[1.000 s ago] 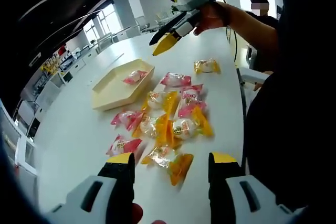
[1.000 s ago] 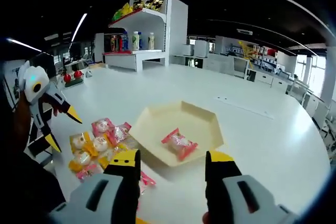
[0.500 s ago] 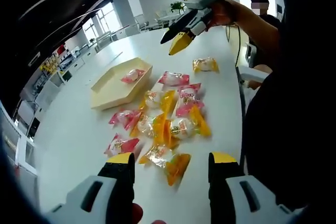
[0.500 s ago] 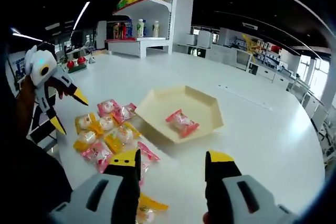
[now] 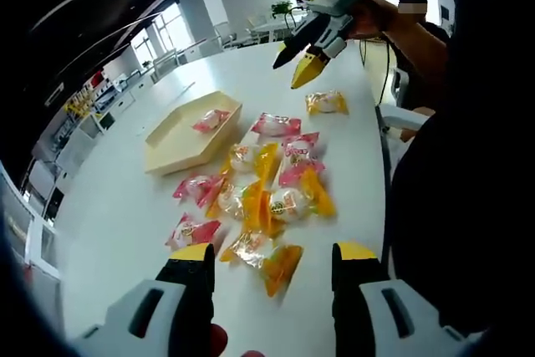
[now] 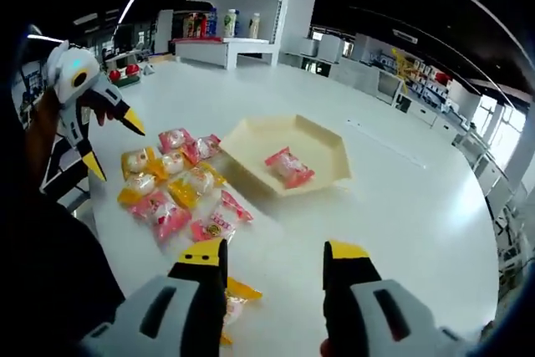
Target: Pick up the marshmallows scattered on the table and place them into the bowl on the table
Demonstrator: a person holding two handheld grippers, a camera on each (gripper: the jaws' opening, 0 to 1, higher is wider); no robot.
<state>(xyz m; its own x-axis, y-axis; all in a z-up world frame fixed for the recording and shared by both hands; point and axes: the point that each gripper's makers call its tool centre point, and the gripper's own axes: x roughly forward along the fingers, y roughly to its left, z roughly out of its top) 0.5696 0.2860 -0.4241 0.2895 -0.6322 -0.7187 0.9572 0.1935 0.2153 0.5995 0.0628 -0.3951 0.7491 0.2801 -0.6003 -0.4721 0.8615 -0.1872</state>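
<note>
Wrapped marshmallows [image 5: 266,190] lying every way

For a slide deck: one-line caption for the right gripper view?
Open right gripper above wrapped marshmallows beside a hexagonal bowl holding one pink-wrapped piece.

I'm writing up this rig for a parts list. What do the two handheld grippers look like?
Each gripper has a white and grey plastic body ending in two black fingers with yellow tips. That shows on the left gripper and the right gripper. Seen from the left gripper view, the right gripper's white body tapers to its pointed fingers, with a thin dark cable trailing behind it.
</note>
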